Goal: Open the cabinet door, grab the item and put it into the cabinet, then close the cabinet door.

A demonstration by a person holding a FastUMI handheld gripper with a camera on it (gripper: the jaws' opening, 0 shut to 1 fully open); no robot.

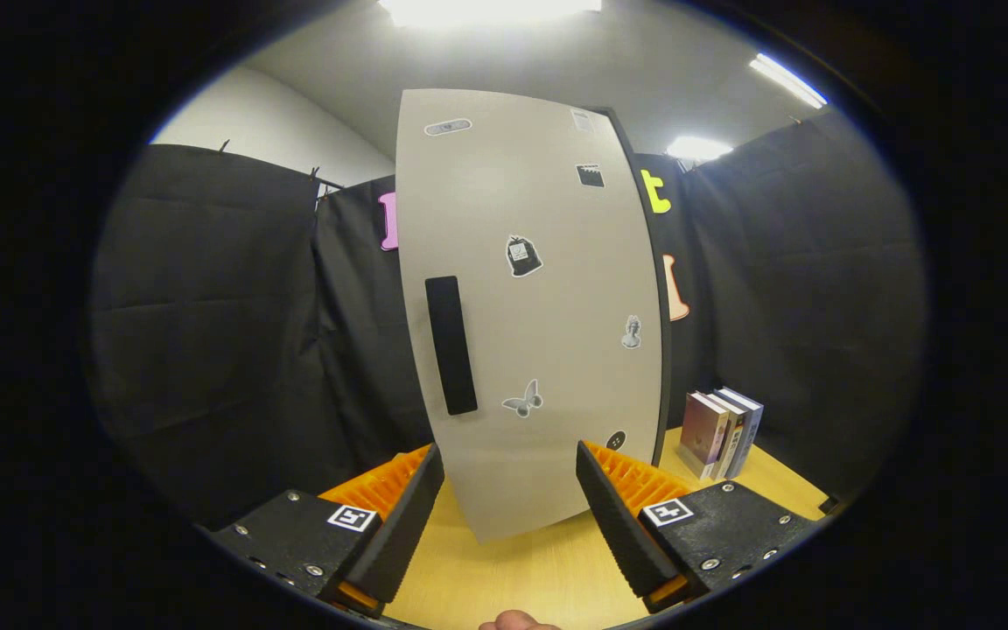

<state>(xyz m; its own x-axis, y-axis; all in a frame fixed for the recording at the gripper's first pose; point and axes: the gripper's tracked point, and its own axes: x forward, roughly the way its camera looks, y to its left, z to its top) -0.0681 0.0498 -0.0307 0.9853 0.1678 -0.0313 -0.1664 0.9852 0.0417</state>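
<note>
Wooden tabletop [513,569] below | tongs [508,490] open, holding nothing | closed cabinet door [539,332] just ahead, black handle [451,345] on its left side | books [721,432] upright, right of cabinet

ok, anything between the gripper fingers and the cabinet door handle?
Nothing in the gripper view: the open gripper holds nothing, with bare door panel up to the handle.
</note>
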